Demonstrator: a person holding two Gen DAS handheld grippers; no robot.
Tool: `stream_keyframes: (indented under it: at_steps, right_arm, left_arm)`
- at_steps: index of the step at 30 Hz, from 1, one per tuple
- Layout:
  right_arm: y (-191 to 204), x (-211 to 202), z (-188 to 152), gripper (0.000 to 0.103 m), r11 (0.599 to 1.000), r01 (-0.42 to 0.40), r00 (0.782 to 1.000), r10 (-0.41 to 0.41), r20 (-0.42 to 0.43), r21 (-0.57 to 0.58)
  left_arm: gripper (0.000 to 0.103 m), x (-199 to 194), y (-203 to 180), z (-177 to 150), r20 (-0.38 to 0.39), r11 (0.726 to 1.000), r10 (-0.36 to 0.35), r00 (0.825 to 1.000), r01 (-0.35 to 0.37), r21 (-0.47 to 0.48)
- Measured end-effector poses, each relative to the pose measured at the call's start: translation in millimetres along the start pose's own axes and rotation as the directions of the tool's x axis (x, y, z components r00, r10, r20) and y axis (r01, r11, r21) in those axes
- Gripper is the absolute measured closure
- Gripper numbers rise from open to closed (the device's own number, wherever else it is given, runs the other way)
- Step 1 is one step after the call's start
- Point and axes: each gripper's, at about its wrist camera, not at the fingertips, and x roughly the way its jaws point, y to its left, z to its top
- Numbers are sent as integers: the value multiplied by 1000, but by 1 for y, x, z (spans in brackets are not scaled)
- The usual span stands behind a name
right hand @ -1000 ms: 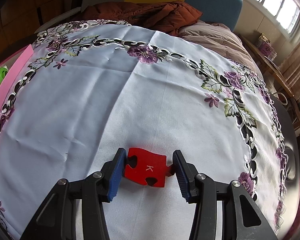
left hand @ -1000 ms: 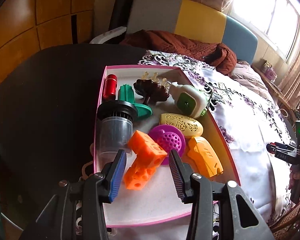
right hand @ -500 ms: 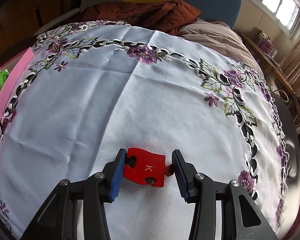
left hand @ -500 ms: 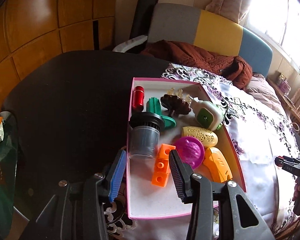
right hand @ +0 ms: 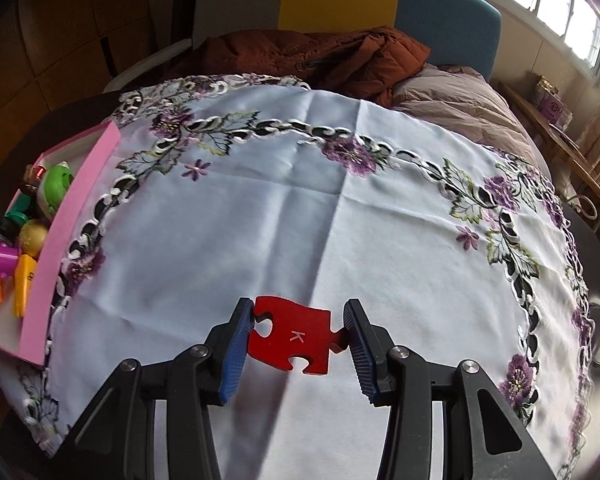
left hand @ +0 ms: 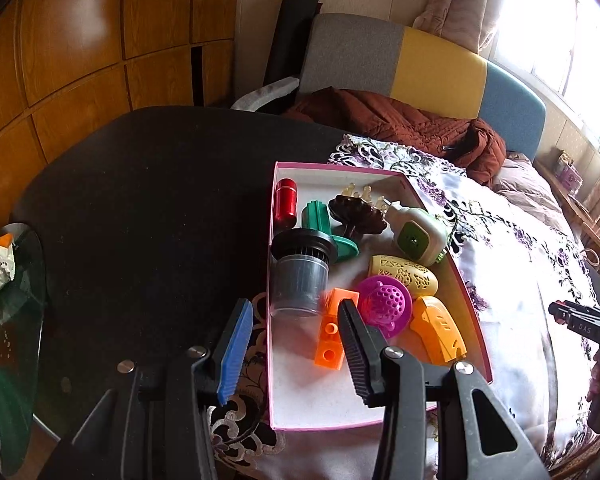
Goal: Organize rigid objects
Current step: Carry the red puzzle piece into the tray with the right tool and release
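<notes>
My right gripper point(right hand: 299, 314) is shut on a red jigsaw piece point(right hand: 296, 334) marked K, held a little above the white flowered tablecloth point(right hand: 300, 184). The pink tray point(right hand: 76, 200) lies at the far left of that view. In the left wrist view my left gripper point(left hand: 295, 308) hangs open and empty over the near left wall of the pink tray point(left hand: 308, 392). In the tray lie an orange block point(left hand: 332, 336), a dark lidded cup point(left hand: 300, 276), a magenta strainer point(left hand: 384, 304), an orange case point(left hand: 438, 330), a yellow oval point(left hand: 404, 276), a white and green device point(left hand: 418, 236) and a red cylinder point(left hand: 286, 202).
The tray sits where the black round table point(left hand: 160, 200) meets the tablecloth point(left hand: 520, 280). A brown jacket point(left hand: 400, 128) lies on the sofa behind. A glass side table point(left hand: 12, 320) with a snack packet stands at the far left. The right gripper's arm point(left hand: 580, 320) shows at the right edge.
My left gripper drew back and up from the tray, so the orange block now lies ahead of its fingers. My right gripper rose with the red piece, and more of the tray shows.
</notes>
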Motion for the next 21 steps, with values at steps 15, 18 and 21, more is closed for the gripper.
stream_keyframes:
  at_steps: [15, 18, 21]
  right_arm:
    - [176, -46, 64, 56, 929, -293, 938, 325, 121, -227]
    - [211, -42, 71, 56, 907, -316, 929, 356, 107, -278]
    - [237, -30, 74, 56, 895, -328, 927, 367, 81, -303]
  left_arm:
    - [59, 1, 9, -3, -8, 1000, -1, 1000, 1, -20]
    - [59, 4, 13, -4, -17, 1000, 1, 1000, -2, -30]
    - [57, 6, 19, -4, -26, 999, 9, 1000, -10, -45]
